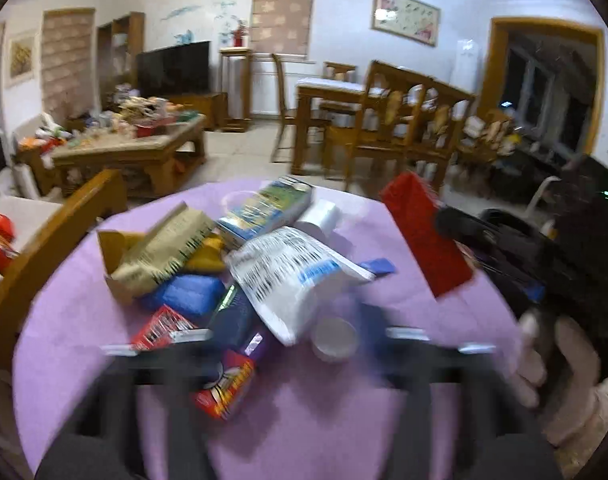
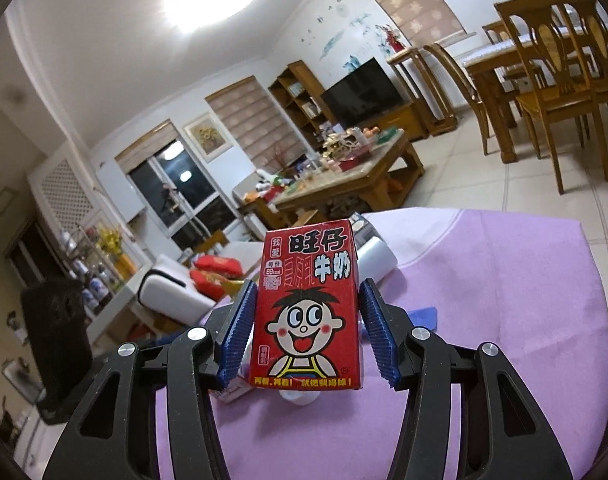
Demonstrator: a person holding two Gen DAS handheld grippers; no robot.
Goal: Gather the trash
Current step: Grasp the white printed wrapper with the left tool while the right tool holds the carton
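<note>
1. Right claw (image 2: pixel 306 330): blue ribbed pads (image 2: pixel 238 334) clamp both sides of a red milk carton (image 2: pixel 308 312), held upright above the purple counter (image 2: pixel 504 300).
2. Carton front reads "旺仔牛奶", with a cartoon boy's face; smaller print is unreadable.
3. Left claw (image 1: pixel 300 344): blurred, fingers spread wide apart, holding nothing, low over the trash pile (image 1: pixel 240 264) on the counter.
4. Pile: white printed pouch (image 1: pixel 288 276), gold-brown bag (image 1: pixel 164 252), blue-green carton (image 1: pixel 264 208), white paper cup (image 1: pixel 334 338), red box (image 1: pixel 226 392); text too blurred to read.
5. Left view shows the red carton to the pile's right, off the counter.
</note>
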